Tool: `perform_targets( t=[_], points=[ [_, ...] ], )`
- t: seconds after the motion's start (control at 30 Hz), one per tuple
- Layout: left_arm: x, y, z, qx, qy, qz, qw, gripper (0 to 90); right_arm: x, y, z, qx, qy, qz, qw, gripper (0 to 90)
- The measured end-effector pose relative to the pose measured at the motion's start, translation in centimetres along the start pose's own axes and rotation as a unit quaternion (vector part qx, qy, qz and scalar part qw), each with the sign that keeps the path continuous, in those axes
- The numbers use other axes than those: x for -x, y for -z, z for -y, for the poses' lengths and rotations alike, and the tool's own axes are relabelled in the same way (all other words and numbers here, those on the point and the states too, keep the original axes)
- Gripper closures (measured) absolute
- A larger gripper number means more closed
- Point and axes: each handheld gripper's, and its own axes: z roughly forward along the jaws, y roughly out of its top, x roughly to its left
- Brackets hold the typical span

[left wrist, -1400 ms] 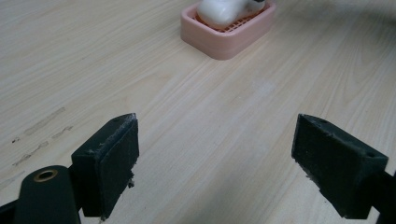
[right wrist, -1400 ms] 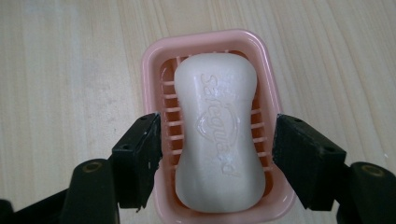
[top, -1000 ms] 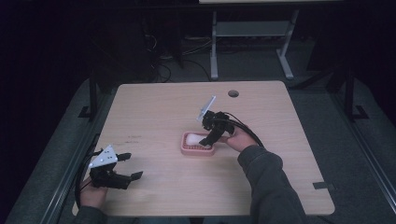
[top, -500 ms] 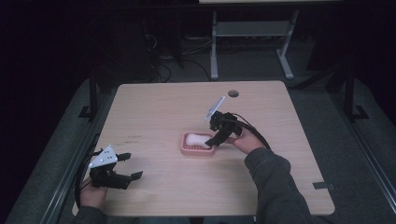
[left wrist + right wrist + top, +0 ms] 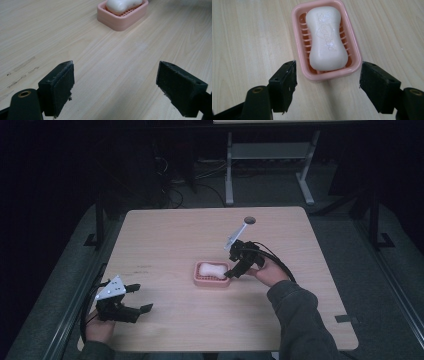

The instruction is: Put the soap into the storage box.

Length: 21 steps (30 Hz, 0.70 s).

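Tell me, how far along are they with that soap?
The white soap bar already lies in the pink dish, so placing looks done. The right gripper sits open at the dish's near end, holding nothing. The left gripper rests open near the table's front edge. What remains, if anything, I cannot tell.

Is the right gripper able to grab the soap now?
Probably yes. The right gripper is open just short of the pink dish, and the soap lies bare on top with nothing between.

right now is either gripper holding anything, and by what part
Nothing is held. The right gripper is open at the soap dish's near end; the left gripper is open over bare table.
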Motion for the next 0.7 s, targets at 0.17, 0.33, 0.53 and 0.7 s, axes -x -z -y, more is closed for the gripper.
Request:
perform_targets(
  t=[0.17, 0.33, 0.53, 0.7],
  points=[
    [0.0, 0.0, 0.0, -0.001, 0.000, 0.000, 1.0000, 14.8, -0.3, 0.4, 0.5, 0.013, 0.002, 0.002, 0.9999, 30.0],
    [0.0, -0.1, 0.0, -0.002, -0.001, 0.000, 1.0000, 14.8, -0.1, 0.6, 1.7, 0.010, -0.015, 0.000, 0.9998, 29.5],
    [0.0, -0.1, 0.0, -0.003, -0.001, 0.001, 1.0000, 14.8, -0.3, 0.9, 2.7, 0.019, -0.024, -0.004, 0.9995, 29.3],
    [0.0, -0.1, 0.0, -0.003, -0.002, 0.001, 1.0000, 14.8, -0.4, 1.0, 3.4, 0.014, -0.034, -0.008, 0.9993, 28.8]
  ],
)
